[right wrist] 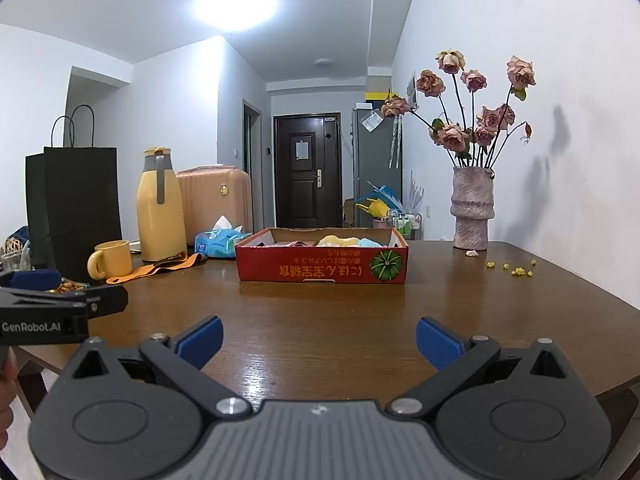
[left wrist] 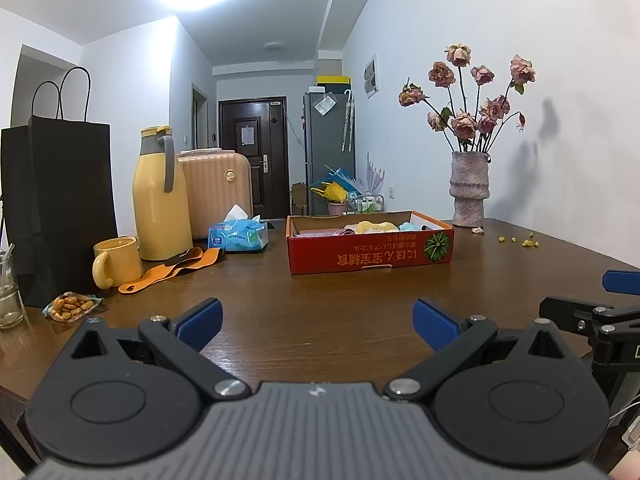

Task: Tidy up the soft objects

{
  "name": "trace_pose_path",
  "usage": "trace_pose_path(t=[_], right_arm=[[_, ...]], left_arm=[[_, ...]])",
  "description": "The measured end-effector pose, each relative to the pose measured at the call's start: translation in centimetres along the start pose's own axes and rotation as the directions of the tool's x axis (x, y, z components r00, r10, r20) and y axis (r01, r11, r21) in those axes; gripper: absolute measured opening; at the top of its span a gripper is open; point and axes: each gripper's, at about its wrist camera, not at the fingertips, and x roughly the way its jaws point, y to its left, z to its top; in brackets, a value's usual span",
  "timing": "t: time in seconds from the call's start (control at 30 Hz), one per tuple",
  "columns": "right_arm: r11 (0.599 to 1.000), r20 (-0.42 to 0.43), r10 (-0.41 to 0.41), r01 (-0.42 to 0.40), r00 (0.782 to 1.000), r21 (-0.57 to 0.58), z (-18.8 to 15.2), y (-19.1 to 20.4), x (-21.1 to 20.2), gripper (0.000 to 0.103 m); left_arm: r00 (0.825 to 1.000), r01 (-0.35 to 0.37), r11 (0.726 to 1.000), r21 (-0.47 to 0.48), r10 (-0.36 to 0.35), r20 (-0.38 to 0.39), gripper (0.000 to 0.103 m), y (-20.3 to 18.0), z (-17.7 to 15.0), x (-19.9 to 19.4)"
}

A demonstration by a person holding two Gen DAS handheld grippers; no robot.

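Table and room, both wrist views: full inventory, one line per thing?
box: 1, red, table centre, soft items inside
vase: 1, pinkish, dried roses, right
crumbs: several, yellow, right
tissue pack: 1, blue, left of box
jug: 1, yellow, left
mug: 1, yellow, left
strap: 1, orange, beside mug
snack bag: 1, clear, left edge
paper bag: 1, black, left
suitcase: 1, pink, behind table
left gripper: open, empty
right gripper: open, empty
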Motion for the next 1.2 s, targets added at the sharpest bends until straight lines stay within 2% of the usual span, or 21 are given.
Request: trace_pose_path(t=[1.2], right_arm=[[1.000, 0.009, 0.004, -0.004, 1.000, 0.000, 0.02, -0.03, -0.04, 0.103]], left_arm=[[1.000, 0.002, 1.000, 0.000, -0.002, 0.001, 0.103, 0.10, -0.05, -0.10]])
